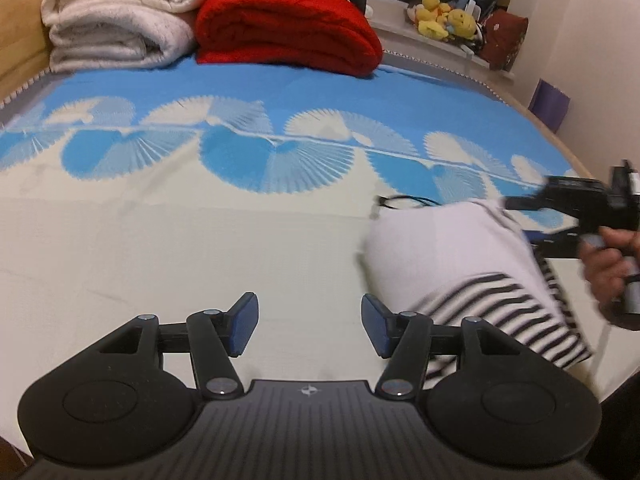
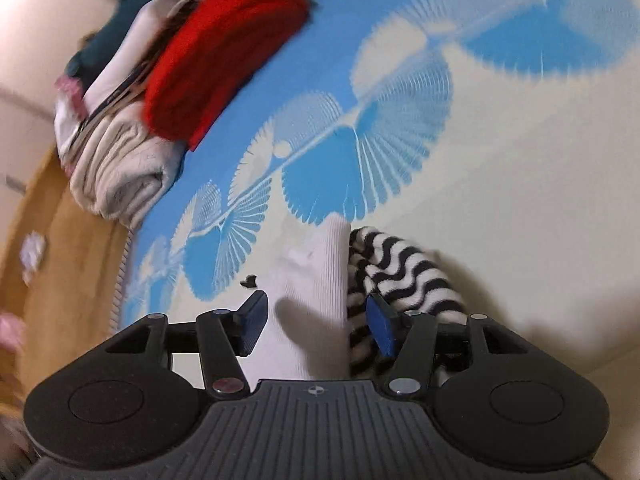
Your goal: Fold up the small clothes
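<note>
A small garment, white ribbed cloth (image 1: pixel 436 248) with a black-and-white striped part (image 1: pixel 504 312), lies bunched on the bed cover at the right of the left wrist view. My left gripper (image 1: pixel 310 328) stands open over bare cover just left of it, with nothing between its fingers. In the right wrist view the white cloth (image 2: pixel 316 276) runs up between the jaws of my right gripper (image 2: pixel 316 326), and the striped part (image 2: pixel 404 276) lies by the right pad. The pads stand apart from the cloth, so that gripper is open. A hand (image 1: pixel 608 268) holds the right gripper's handle beyond the garment.
The bed cover (image 1: pixel 200 240) is cream near me and blue with white fan shapes farther off. A folded white blanket (image 1: pixel 116 24) and a folded red blanket (image 1: pixel 288 28) lie at the far end. Yellow plush toys (image 1: pixel 444 20) sit behind. A small dark cord (image 1: pixel 404 200) lies by the garment.
</note>
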